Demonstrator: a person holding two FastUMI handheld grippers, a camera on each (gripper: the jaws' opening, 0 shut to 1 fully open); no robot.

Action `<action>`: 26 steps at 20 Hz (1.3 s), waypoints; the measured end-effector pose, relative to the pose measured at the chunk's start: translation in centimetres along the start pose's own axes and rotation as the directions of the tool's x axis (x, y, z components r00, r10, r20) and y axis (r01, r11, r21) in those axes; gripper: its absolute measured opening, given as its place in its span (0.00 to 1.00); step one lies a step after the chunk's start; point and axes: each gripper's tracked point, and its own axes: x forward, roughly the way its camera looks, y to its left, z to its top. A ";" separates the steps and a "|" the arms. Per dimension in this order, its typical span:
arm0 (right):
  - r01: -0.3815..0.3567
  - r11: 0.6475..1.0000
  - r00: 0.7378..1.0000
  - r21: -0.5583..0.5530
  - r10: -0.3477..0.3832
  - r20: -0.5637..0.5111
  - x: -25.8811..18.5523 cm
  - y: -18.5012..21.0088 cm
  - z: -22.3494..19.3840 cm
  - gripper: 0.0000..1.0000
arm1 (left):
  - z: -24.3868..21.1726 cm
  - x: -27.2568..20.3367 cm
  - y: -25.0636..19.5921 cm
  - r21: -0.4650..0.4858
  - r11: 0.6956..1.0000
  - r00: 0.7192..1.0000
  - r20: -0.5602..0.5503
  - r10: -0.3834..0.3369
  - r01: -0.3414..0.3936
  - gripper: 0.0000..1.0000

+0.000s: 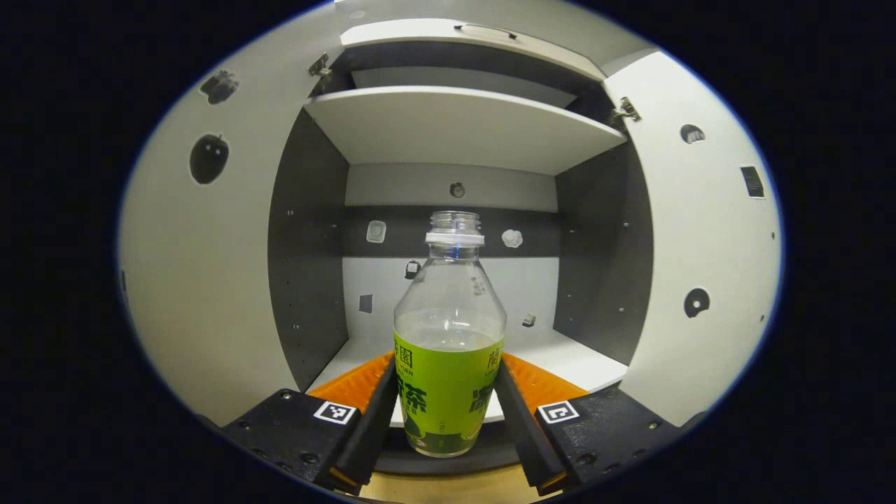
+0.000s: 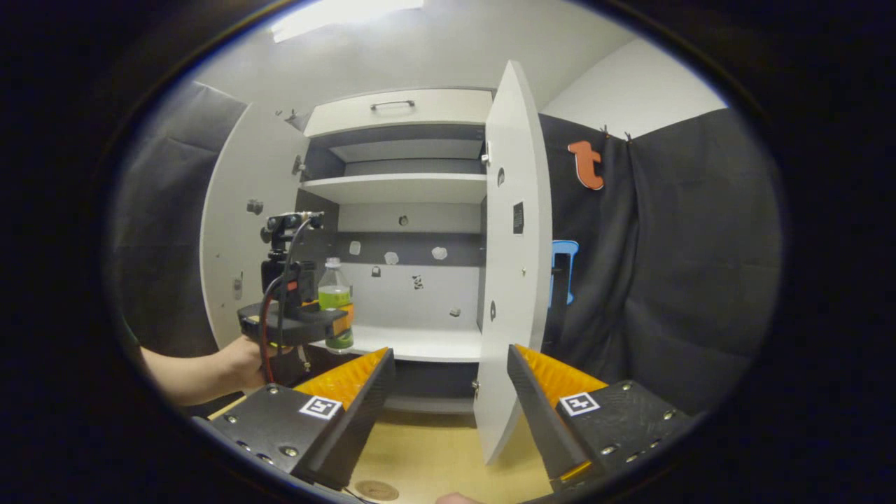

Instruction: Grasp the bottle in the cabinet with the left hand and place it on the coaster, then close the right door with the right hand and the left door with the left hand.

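A clear, uncapped bottle (image 1: 448,364) with a green label and some liquid stands upright between the fingers of my left gripper (image 1: 446,362), which is shut on its label. In the right gripper view the left gripper (image 2: 336,318), held by a hand (image 2: 241,364), keeps the bottle (image 2: 334,297) at the front edge of the cabinet's lower shelf (image 2: 420,343). Both doors are swung open: the left door (image 2: 241,231) and the right door (image 2: 514,280). My right gripper (image 2: 451,392) is open over the table, with the right door's lower edge beyond it. A round coaster (image 2: 376,490) lies on the table below.
The cabinet has an upper shelf (image 1: 462,122) and a drawer with a handle (image 2: 392,105) on top. Small stickers dot its back wall (image 1: 448,238) and doors. The wooden table (image 2: 434,448) runs in front of it. Black cloth (image 2: 665,266) hangs at the right.
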 end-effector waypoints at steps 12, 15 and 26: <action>-0.015 1.000 1.000 0.021 0.015 -0.016 -2.7 -3.2 -2.7 0.98 | -6.9 -11.0 -6.3 -0.012 0.996 0.996 0.011 -0.086 0.086 0.79; -0.020 1.000 1.000 0.023 0.021 -0.018 -3.1 -3.8 -3.3 0.98 | -11.7 -13.9 -7.6 -0.010 0.993 0.991 -0.065 -0.119 0.118 0.80; -0.088 0.996 0.996 0.024 0.088 -0.008 -4.9 -2.9 -3.4 0.98 | -22.9 -22.8 -12.2 0.011 0.944 0.932 -0.163 -0.323 0.329 0.80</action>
